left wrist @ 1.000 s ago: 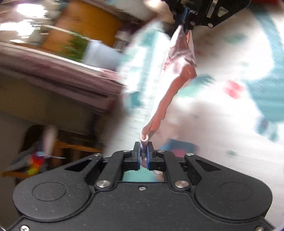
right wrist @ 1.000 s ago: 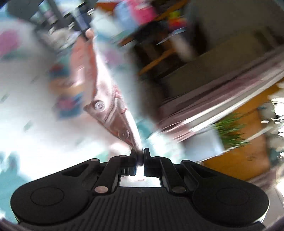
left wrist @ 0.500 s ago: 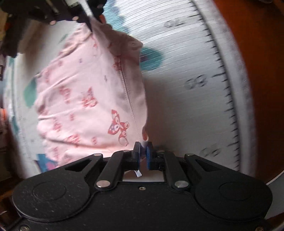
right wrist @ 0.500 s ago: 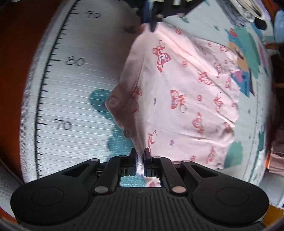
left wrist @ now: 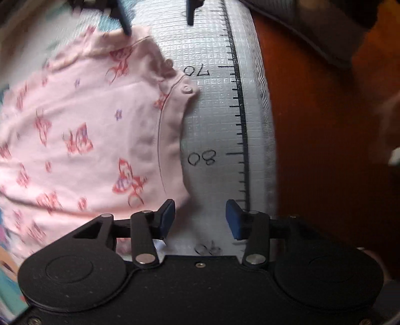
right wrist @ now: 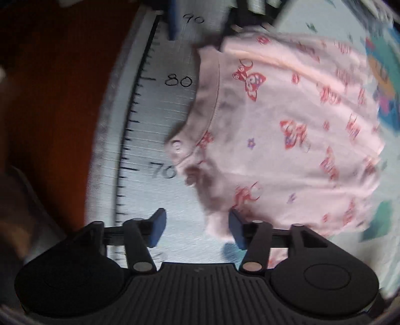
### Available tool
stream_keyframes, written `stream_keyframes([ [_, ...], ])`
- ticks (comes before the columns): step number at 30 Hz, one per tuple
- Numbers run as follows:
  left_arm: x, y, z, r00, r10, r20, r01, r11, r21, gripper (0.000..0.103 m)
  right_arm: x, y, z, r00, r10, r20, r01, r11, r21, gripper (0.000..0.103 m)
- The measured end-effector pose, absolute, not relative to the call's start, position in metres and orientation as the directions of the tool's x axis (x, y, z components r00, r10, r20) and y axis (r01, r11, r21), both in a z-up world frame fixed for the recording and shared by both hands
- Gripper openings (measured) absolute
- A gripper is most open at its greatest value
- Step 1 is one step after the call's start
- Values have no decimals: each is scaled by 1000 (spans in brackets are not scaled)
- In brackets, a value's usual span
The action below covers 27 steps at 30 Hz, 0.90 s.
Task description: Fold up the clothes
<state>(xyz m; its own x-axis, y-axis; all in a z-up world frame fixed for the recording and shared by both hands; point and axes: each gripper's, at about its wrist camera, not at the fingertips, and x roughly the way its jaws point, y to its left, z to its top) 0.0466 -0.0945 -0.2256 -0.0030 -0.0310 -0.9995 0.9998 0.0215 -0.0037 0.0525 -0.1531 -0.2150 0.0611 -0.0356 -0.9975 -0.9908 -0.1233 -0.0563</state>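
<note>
A pink baby garment with red butterfly prints lies flat on the white play mat; it also shows in the right wrist view. A snap button sits on its shoulder tab. My left gripper is open and empty, just off the garment's near corner. My right gripper is open and empty, with the garment's other corner lying loose between its pads. Each gripper's blue fingers show at the top of the other's view.
The mat's edge carries a printed ruler marked 70, 80, 90. Beyond it is orange-brown floor. Coloured cartoon prints cover the mat past the garment.
Both grippers have opened and let go of the garment's corners. The garment, held stretched in the air a second ago, now lies spread on the mat.
</note>
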Motion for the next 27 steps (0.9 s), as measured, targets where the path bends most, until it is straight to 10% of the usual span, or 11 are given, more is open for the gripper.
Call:
stream_keyframes([
  [17, 190, 61, -150, 275, 115, -955, 865, 404, 298, 44, 210, -235, -159, 300, 34, -953, -821, 518, -240, 58],
  [27, 259, 98, -200, 321, -32, -947, 571, 804, 167, 44, 190, -209, -185, 342, 237, -909, -871, 443, -212, 59],
])
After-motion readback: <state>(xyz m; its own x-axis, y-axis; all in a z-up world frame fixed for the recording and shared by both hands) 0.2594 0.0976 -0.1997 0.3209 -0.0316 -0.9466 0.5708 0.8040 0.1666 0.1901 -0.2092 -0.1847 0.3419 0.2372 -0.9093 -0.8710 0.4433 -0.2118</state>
